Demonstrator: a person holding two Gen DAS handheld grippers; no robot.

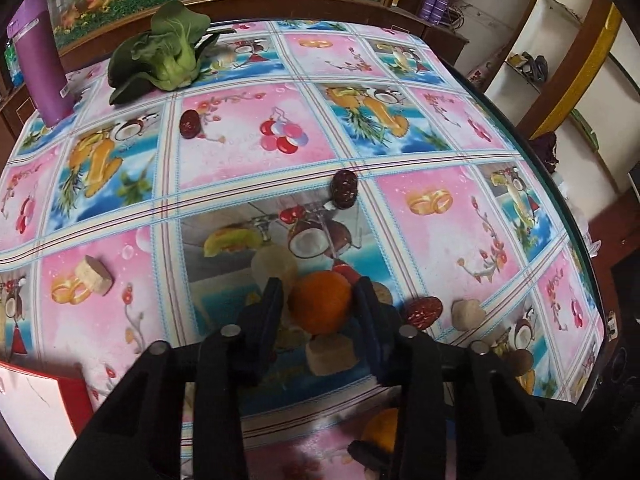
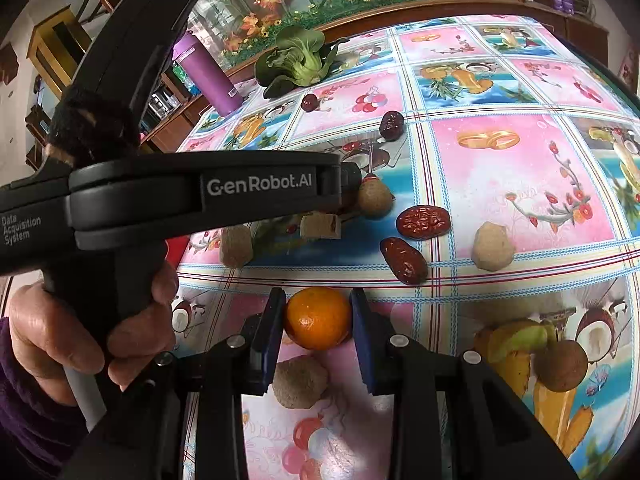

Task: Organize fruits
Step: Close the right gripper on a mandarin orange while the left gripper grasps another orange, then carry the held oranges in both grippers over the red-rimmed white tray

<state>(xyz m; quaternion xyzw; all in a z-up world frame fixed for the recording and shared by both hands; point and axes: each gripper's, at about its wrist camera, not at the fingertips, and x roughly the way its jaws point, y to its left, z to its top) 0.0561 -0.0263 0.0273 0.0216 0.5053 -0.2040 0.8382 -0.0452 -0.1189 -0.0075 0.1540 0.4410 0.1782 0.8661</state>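
Note:
In the left wrist view my left gripper (image 1: 319,300) is shut on an orange tangerine (image 1: 320,304), both pads against its sides, above the patterned tablecloth (image 1: 440,240). A second tangerine (image 2: 318,318) sits between the pads of my right gripper (image 2: 318,314), which is shut on it. That second tangerine (image 1: 382,428) also shows low in the left view. Seen from the right wrist, the left gripper's body (image 2: 200,192) crosses from the left in a person's hand (image 2: 60,332), hiding its own tangerine. Red dates (image 2: 423,221) and beige lumps (image 2: 492,246) are scattered nearby.
A bok choy (image 1: 164,60) and a purple bottle (image 1: 40,64) stand at the table's far left. More dates (image 1: 343,189), a cake piece (image 1: 94,274) and a brown round fruit (image 2: 566,366) lie about. A red-edged box (image 1: 40,404) is near left. The table's edge (image 1: 560,200) curves on the right.

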